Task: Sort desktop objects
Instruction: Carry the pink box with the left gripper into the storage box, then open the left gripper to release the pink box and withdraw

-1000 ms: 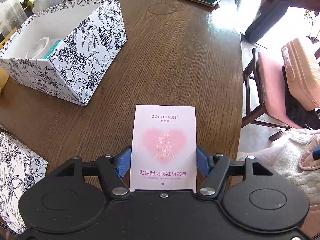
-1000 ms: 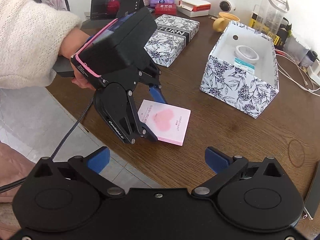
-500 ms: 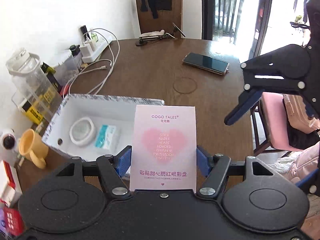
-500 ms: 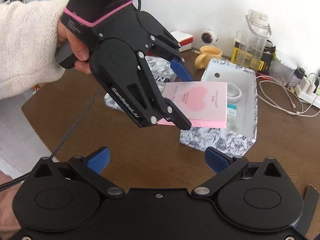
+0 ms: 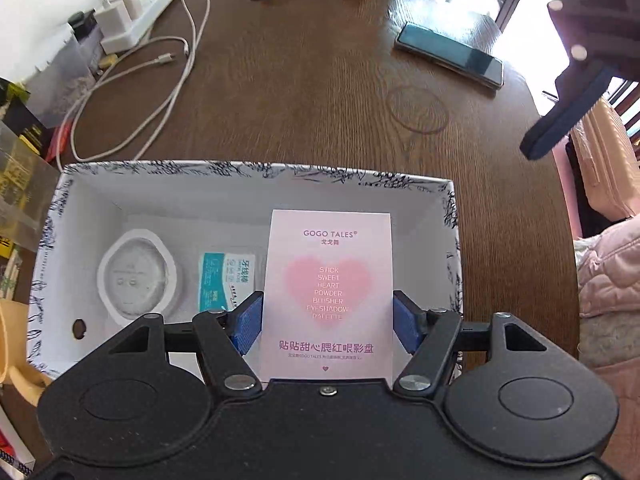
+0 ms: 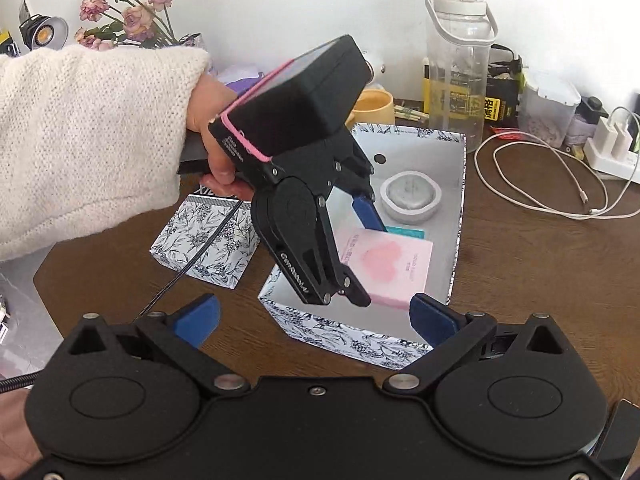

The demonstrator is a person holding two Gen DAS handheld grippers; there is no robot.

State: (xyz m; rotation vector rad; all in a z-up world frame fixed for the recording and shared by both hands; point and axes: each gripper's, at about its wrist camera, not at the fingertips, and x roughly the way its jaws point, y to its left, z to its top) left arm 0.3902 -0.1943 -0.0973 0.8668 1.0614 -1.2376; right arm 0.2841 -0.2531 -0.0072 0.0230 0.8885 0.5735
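Note:
My left gripper (image 5: 327,322) is shut on a pink eyeshadow palette box (image 5: 329,280) with a heart print. It holds the box over the open floral storage box (image 5: 248,172), tilted down into its right half. Inside lie a white round case (image 5: 136,278) and a teal floss packet (image 5: 226,276). In the right wrist view the palette box (image 6: 390,264) hangs within the floral box (image 6: 352,340), gripped by the left gripper (image 6: 366,256). My right gripper (image 6: 314,314) stands open and empty in front of the floral box; one of its fingers (image 5: 564,120) shows at upper right of the left wrist view.
A phone (image 5: 448,54) lies on the wooden table beyond the box. White cables (image 5: 132,80) and a power strip (image 6: 612,152) sit at the wall side, with a clear water bottle (image 6: 458,64) and a yellow mug (image 6: 374,106). A floral lid (image 6: 208,244) rests to the left.
My left gripper has lifted the palette box off the table, carried it over the floral box and lowered it into the opening. The right gripper stayed open.

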